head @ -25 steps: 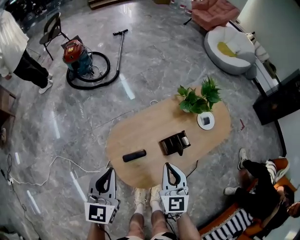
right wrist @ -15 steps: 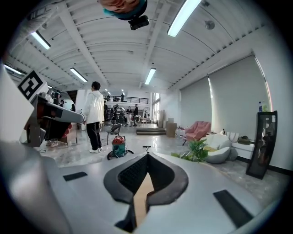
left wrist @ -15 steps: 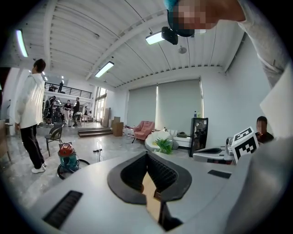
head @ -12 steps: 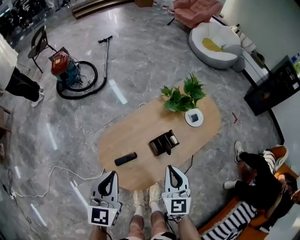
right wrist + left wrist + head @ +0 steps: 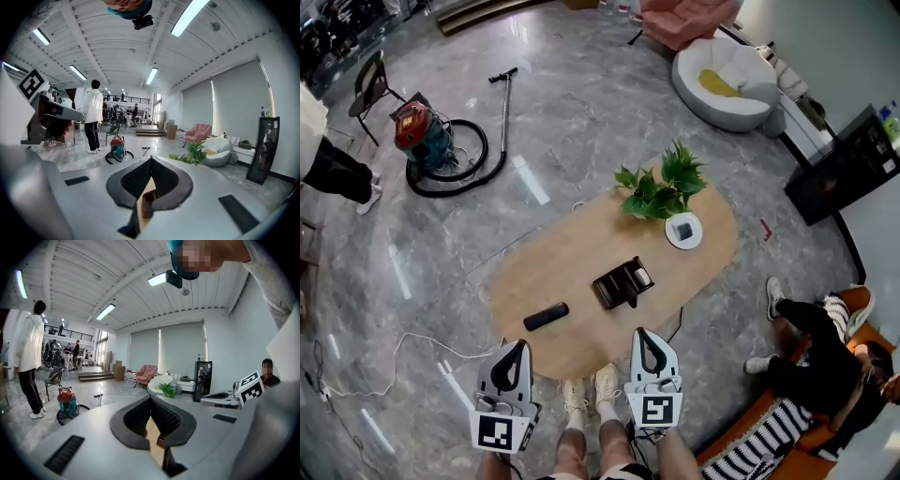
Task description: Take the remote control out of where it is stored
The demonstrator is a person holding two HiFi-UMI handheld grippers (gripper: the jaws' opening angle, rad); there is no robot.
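Remote: flat on the table, left of the dark holder and apart from it.
Left gripper, right gripper: jaws together, empty, at the table's near edge.
Change: the table has slid left in my head view. Both grippers have stayed closed and the remote is untouched.
Judgement: the remote looks to be already out of the holder.

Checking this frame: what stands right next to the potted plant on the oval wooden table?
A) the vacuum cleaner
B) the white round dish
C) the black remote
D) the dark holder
B: in the head view the white round dish sits right beside the potted plant at the far end of the table, while the dark holder and the black remote lie nearer the person.
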